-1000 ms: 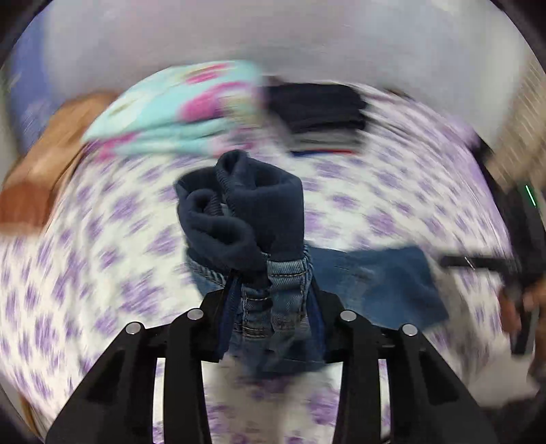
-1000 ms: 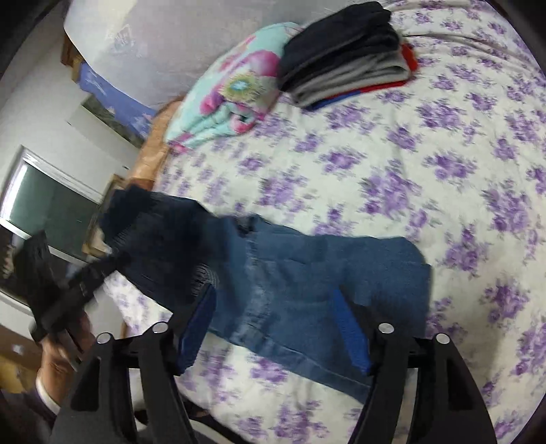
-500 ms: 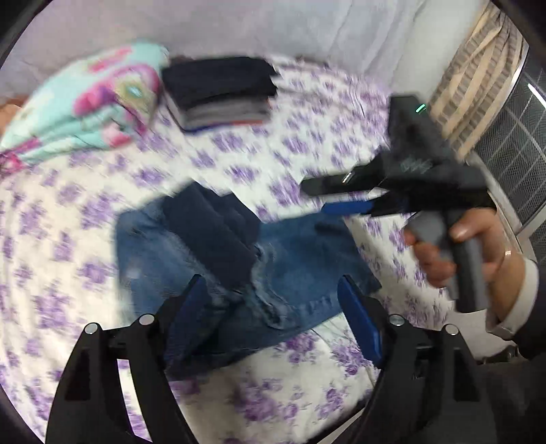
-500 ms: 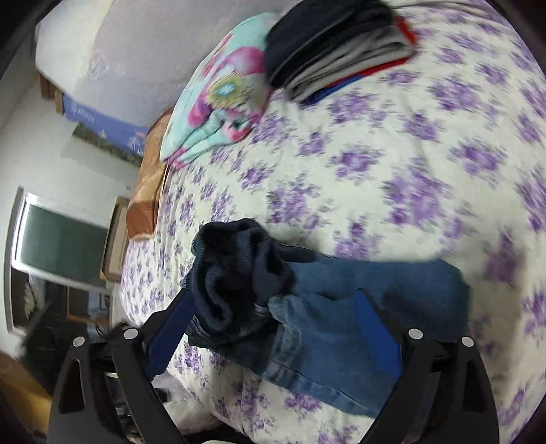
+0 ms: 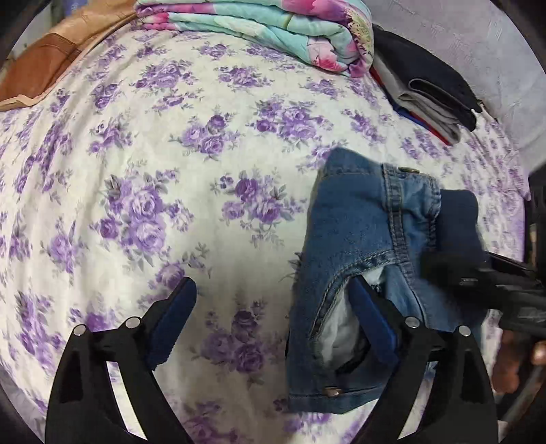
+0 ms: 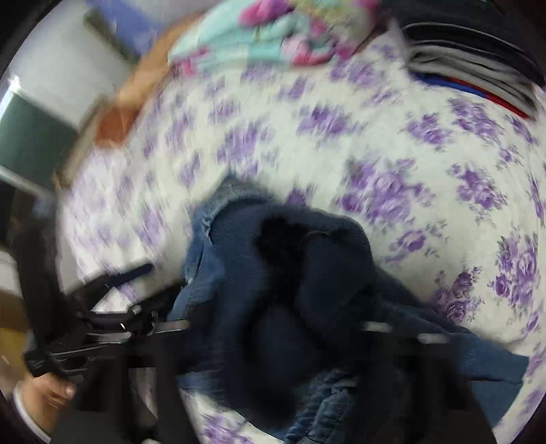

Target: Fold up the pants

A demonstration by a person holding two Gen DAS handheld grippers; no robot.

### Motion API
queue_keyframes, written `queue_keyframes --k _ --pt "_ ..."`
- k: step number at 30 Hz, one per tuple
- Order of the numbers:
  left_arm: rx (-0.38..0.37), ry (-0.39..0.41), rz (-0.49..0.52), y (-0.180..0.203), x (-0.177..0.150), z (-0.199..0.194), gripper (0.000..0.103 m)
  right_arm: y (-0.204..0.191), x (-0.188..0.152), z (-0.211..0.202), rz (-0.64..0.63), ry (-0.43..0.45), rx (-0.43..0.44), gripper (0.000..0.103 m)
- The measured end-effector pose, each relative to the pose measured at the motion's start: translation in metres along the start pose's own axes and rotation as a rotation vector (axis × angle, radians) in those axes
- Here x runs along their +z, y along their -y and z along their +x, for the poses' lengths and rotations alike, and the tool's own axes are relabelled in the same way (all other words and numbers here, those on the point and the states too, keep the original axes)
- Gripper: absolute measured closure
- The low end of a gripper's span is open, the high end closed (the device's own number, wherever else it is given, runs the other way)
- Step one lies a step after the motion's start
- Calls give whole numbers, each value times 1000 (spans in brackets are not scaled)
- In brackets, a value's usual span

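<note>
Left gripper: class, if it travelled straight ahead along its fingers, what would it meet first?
Probably the floral bedsheet: the open left gripper has bare sheet between its fingers. The jeans lie right of that line, against its right finger. Depth is uncertain.

A bed sheet [image 5: 211, 164] with purple flowers carries a folded floral blanket [image 5: 273, 30], beside a stack of folded clothes [image 5: 430, 92].

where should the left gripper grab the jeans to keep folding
Probably the stitched pocket edge of the jeans, approached from the left. That seam lies just off the open left gripper, its right finger tucked in the pocket opening. The right gripper is too blurred to judge.
</note>
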State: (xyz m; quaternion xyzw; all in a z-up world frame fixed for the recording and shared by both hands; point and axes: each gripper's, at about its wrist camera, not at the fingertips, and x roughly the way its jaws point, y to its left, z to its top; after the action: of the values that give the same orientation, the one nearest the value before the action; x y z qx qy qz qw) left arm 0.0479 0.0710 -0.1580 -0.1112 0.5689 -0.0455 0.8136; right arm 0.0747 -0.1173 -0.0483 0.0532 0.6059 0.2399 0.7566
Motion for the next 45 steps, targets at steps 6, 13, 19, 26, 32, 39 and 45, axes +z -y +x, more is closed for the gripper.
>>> queue_keyframes --k 6,13,19,26,32,39,45 --pt "-144 -6 -17 -13 14 -33 15 -15 -16 -71 -17 134 193 72" --pt "-263 140 41 5 15 -83 6 65 -90 -181 164 267 303 71" --pt "-343 56 140 78 17 -44 7 189 -158 -95 452 86 -95 27" --pt "-117 -66 395 158 -6 9 7 177 -160 -141 454 214 -70 23" --pt "-118 -47 364 156 1 3 7 164 -141 -168 405 358 14 58" --pt "-89 -97 289 155 18 55 4 177 -99 -96 363 275 -116 80" --pt "-161 -74 276 143 14 8 5 145 -111 -137 295 301 -132 54"
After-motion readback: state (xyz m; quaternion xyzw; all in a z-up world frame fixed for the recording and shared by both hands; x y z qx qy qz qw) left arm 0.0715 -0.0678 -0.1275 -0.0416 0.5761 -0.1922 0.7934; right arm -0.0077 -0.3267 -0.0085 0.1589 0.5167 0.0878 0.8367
